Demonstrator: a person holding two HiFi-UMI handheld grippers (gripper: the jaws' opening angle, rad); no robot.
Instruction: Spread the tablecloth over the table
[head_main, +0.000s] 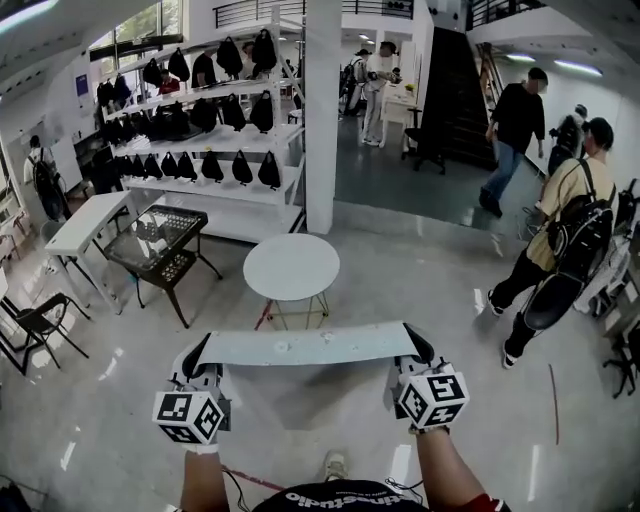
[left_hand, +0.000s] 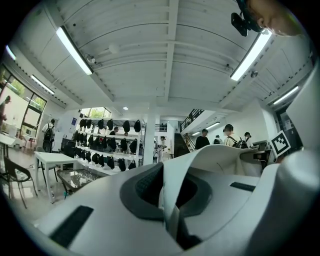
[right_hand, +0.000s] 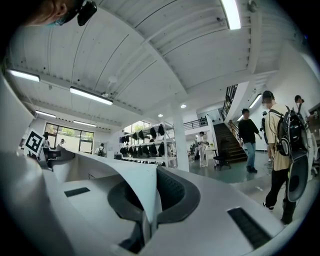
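Note:
A pale grey tablecloth (head_main: 305, 347) hangs stretched level between my two grippers, its lower part draping down toward me. My left gripper (head_main: 198, 362) is shut on the cloth's left corner, and my right gripper (head_main: 415, 355) is shut on its right corner. In the left gripper view the cloth (left_hand: 172, 200) is pinched between the dark pads and runs off to the right. In the right gripper view the cloth (right_hand: 135, 192) is pinched too and runs off to the left. A small round white table (head_main: 291, 267) stands on the floor just beyond the cloth's far edge.
A black mesh table (head_main: 158, 243) and a long white table (head_main: 88, 222) stand to the left, with a black chair (head_main: 38, 322) nearer. White shelves of dark bags (head_main: 205, 130) and a white pillar (head_main: 322, 115) lie behind. People with backpacks (head_main: 565, 240) walk at the right.

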